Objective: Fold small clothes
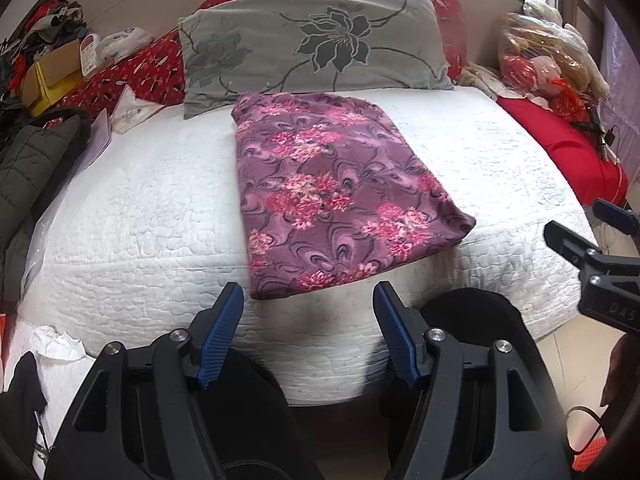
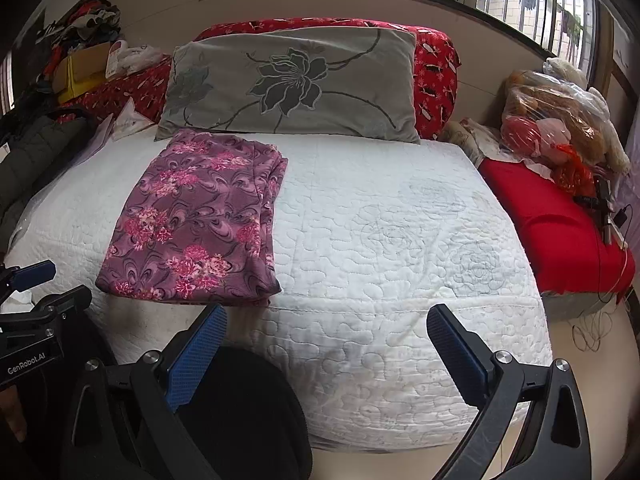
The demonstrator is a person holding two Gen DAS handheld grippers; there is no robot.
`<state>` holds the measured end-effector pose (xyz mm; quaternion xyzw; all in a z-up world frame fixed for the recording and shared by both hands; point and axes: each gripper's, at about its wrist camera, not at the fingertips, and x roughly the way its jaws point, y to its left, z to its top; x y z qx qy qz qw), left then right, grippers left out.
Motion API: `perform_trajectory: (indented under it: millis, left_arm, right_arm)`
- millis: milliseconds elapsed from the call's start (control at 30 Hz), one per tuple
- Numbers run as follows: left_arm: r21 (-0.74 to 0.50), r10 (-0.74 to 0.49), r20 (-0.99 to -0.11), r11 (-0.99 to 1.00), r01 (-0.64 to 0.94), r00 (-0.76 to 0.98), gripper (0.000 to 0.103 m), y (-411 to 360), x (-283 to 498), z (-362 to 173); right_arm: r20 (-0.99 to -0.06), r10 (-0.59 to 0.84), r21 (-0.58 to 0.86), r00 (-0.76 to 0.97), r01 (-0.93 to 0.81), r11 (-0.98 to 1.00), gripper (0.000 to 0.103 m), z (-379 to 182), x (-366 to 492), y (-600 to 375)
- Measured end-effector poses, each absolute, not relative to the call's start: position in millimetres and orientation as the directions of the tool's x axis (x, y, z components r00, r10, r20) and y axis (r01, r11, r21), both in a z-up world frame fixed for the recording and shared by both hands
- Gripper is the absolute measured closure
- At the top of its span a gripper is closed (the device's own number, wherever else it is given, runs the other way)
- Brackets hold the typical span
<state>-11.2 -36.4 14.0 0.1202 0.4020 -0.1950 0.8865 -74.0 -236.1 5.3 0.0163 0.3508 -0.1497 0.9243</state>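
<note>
A purple garment with pink flowers [image 1: 332, 192] lies folded into a flat rectangle on the white quilted bed [image 1: 140, 208]. In the right wrist view the same garment [image 2: 200, 220] sits left of centre, its near edge at the bed's front edge. My left gripper [image 1: 308, 304] hovers just short of the garment's near edge, open, nothing between its blue pads. My right gripper [image 2: 326, 328] is open wide over the bed's front edge, to the right of the garment, and holds nothing. Each gripper shows at the edge of the other's view.
A grey flowered pillow [image 1: 316, 44] leans at the head of the bed against red patterned bedding [image 2: 436, 68]. A dark padded jacket [image 1: 28, 160] lies at the left. Red cloth [image 2: 552, 216] and plastic-wrapped toys [image 2: 560, 120] sit at the right. Cables [image 2: 592, 332] trail on the floor.
</note>
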Motion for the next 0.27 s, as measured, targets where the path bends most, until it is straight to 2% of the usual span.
perform_trajectory:
  millis: [267]
  left_arm:
    - [0.051,-0.246,-0.77,0.896,0.441,0.589,0.036,-40.4,-11.1,13.6]
  right_arm:
    - [-0.66,-0.265,-0.071,0.703,0.293,0.954,0.002,4.0,-71.1,-237.0]
